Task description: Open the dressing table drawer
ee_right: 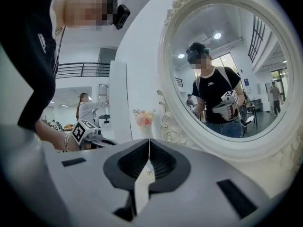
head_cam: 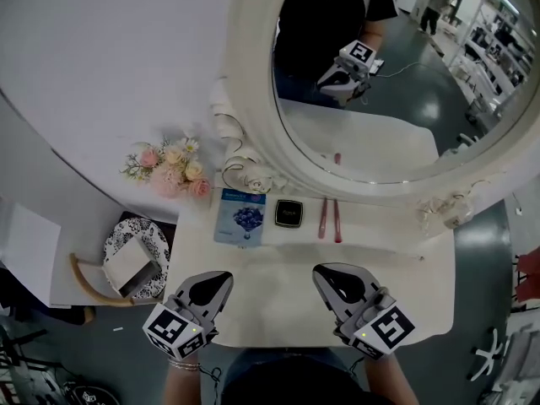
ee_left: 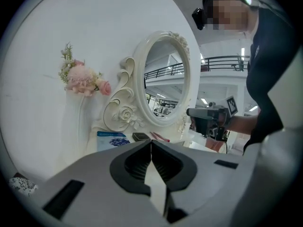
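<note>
The white dressing table [head_cam: 278, 298] lies below me, its top in the head view; the drawer front is hidden under the near edge. My left gripper [head_cam: 221, 275] hovers over the near left part of the top, jaws shut with nothing between them [ee_left: 151, 141]. My right gripper [head_cam: 325, 270] hovers over the near right part, also shut and empty [ee_right: 149, 140]. Both point towards the oval mirror [head_cam: 396, 57]. Each gripper view shows the other gripper alongside: the right gripper [ee_left: 208, 117] and the left gripper [ee_right: 87, 132].
At the back of the top lie a blue packet [head_cam: 240, 216], a black compact [head_cam: 288, 213] and two pink pens [head_cam: 329, 219]. Pink flowers [head_cam: 169, 169] stand at the back left. A stool with a patterned cushion [head_cam: 135, 256] sits left of the table.
</note>
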{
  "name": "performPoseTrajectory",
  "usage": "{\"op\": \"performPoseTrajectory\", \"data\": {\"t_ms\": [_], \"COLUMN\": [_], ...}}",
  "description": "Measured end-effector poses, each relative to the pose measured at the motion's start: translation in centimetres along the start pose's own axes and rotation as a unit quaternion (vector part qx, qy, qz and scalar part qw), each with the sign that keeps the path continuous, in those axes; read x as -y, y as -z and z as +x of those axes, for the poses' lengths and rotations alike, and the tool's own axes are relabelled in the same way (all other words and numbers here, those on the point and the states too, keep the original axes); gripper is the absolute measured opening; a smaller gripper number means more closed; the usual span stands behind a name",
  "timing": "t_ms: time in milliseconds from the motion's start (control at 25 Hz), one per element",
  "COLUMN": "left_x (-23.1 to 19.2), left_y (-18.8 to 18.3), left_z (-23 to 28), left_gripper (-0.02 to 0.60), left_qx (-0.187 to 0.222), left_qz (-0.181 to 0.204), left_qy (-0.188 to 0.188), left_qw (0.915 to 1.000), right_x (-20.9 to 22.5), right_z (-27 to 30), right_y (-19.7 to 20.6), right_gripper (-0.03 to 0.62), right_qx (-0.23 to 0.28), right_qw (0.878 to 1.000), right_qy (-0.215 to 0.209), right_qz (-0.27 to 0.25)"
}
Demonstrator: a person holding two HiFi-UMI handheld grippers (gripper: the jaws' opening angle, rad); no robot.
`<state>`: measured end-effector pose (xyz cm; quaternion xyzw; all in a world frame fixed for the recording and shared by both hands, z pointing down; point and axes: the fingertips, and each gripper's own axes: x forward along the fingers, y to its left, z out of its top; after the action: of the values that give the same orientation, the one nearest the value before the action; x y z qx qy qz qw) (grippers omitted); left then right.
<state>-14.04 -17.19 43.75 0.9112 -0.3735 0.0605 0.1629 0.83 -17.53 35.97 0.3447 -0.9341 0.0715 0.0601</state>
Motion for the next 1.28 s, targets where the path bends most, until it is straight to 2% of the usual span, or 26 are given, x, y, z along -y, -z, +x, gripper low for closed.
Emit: {"op": "performPoseTrajectory", "data": {"t_ms": [360, 560, 760, 960, 1280], "left_x": [-2.4, -3.8, -4.5, -5.2, -6.5], "left_y": [2.3, 4.0, 5.2, 6.4, 7.9], "left_z": [1.1, 1.8, 2.7, 3.7, 4.9], "left_gripper": [0.017, 0.017, 0.018, 0.018, 0.018], "left_qx": [-0.013, -0.024, -0.035, -0.042, -0.063], "left_qz": [-0.022, -0.036, -0.052, -0.065, -0.069], "left_qy": [0.017, 0.01, 0.019, 0.028, 0.018], "left_qw": [0.9995, 0.999, 0.9979, 0.9966, 0.9955], "right_x": [0.2, -0.1, 0.4, 1.0, 0.6], "right_z": [2.6, 4.3, 5.0, 6.1, 7.7], "right_y": [1.7, 1.5, 3.5, 4.9, 5.1], "right_gripper": [0.018, 0.018, 0.018, 0.018, 0.018], "right_qx": [-0.021, -0.008, -0.045, -0.056, -0.055], "right_qw": [0.999, 0.999, 0.998, 0.997, 0.996], "right_qy": [0.021, 0.014, 0.026, 0.033, 0.019], "right_qz": [0.021, 0.033, 0.032, 0.044, 0.06]}}
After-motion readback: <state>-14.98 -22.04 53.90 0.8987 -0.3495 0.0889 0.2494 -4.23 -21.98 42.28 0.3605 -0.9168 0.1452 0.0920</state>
